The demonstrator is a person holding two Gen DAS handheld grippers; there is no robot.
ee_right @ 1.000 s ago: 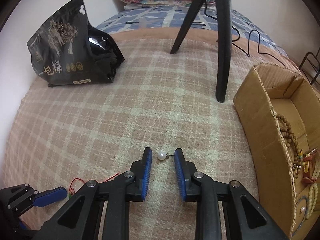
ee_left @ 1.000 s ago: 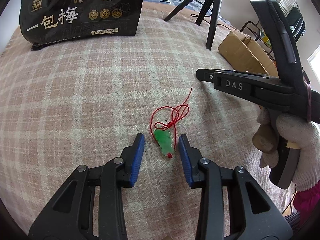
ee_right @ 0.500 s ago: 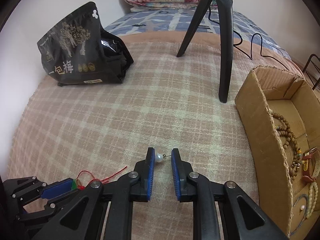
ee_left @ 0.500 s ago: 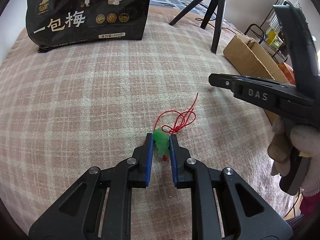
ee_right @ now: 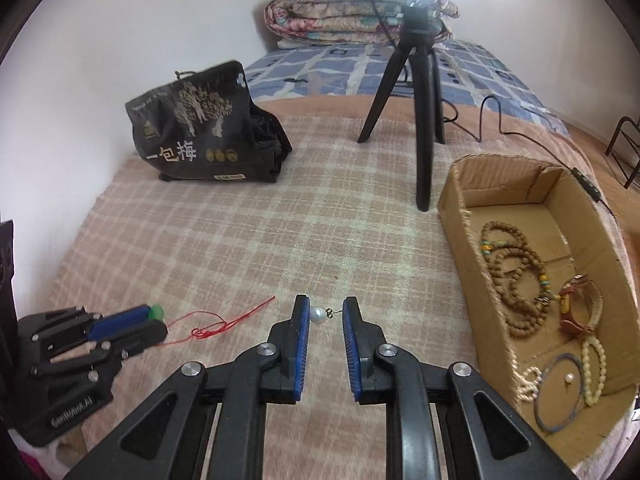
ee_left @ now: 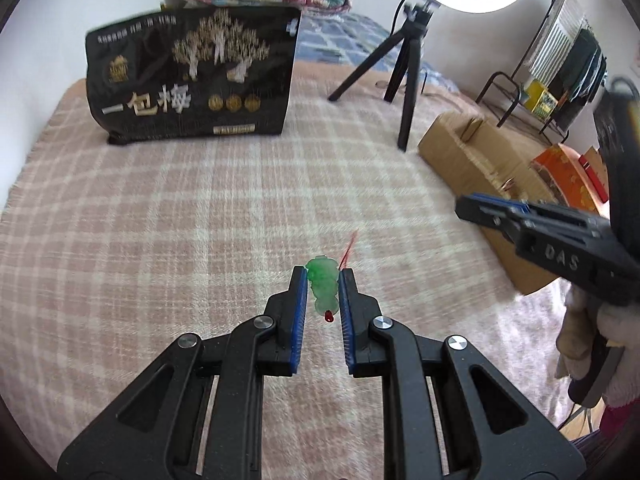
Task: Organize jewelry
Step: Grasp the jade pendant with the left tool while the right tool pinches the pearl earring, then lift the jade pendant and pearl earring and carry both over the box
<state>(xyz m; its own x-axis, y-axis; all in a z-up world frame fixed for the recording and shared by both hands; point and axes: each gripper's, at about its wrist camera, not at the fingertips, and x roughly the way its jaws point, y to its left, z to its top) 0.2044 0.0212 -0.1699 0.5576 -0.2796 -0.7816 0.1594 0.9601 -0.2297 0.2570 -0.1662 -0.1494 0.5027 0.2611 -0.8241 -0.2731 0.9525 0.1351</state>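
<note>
Both carries are on: I judge the cardboard box (ee_right: pixel 472 216) on the bed is next, so each needs a swing right and a release over it (6 or so pieces inside already). My left gripper (ee_left: pixel 323 280) pinches the 1 green pendant (ee_left: pixel 322 286), red cord (ee_right: pixel 224 322) trailing. My right gripper (ee_right: pixel 326 312) clamps the 1 pearl earring (ee_right: pixel 319 314).

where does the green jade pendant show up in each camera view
Left wrist: green jade pendant sits centre, clamped between the left tool fingers.
Right wrist: only its green tip peeks out at lower left.
Shared landmark: the black snack bag stands at the blanket's far side.
</note>
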